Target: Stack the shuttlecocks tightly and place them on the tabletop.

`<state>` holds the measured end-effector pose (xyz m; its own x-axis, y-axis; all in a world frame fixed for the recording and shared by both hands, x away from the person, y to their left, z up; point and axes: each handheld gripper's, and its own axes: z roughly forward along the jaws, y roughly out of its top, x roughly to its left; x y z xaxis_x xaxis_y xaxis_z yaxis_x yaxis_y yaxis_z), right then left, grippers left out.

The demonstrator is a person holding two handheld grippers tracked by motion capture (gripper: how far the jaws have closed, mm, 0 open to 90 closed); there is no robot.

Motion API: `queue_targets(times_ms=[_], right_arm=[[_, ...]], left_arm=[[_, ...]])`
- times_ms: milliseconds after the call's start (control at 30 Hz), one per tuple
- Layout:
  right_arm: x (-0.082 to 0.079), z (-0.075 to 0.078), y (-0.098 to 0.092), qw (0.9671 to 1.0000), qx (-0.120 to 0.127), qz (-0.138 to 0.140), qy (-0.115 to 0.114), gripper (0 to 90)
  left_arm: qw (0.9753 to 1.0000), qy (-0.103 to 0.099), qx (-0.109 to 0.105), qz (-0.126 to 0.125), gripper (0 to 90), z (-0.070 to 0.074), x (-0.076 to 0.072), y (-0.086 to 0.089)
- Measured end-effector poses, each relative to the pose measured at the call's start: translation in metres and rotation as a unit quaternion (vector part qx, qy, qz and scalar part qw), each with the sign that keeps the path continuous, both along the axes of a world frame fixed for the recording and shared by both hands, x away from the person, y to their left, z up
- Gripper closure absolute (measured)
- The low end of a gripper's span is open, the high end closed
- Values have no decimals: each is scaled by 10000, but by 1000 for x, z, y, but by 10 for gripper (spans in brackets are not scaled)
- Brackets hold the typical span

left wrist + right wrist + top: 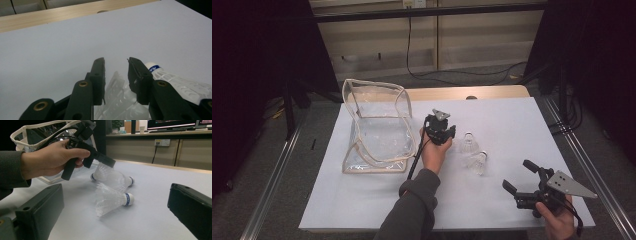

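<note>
Left gripper point(451, 134), fingers parted around a shuttlecock point(467, 143) at frame centre, not yet closed. Right gripper point(521, 179) wide open, empty, lower right. Second shuttlecock point(477, 161) on the table point(512, 125); clear bag point(374, 127) looks empty.

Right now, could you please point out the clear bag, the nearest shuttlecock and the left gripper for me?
clear bag point(374, 135): high view, on its transparent side panel.
nearest shuttlecock point(110, 198): right gripper view, on its white skirt.
left gripper point(115, 72): left gripper view, midway between its tips.
</note>
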<state>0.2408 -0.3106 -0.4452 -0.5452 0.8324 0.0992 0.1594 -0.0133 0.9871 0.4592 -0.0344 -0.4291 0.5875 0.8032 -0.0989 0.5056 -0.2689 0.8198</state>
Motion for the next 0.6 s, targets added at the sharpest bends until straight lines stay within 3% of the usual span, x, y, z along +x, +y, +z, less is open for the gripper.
queue_targets(times_ms=[133,300,600], right_arm=[[0,0,0,10000,16,2,-13,2],[0,0,0,10000,7,8,-11,2],[0,0,0,10000,-4,4,-9,2]], left_arm=[[9999,100,-19,-37,667,0,0,0],[10000,14,-77,-41,660,4,-1,1],[9997,142,-176,-72,689,6,-2,1]])
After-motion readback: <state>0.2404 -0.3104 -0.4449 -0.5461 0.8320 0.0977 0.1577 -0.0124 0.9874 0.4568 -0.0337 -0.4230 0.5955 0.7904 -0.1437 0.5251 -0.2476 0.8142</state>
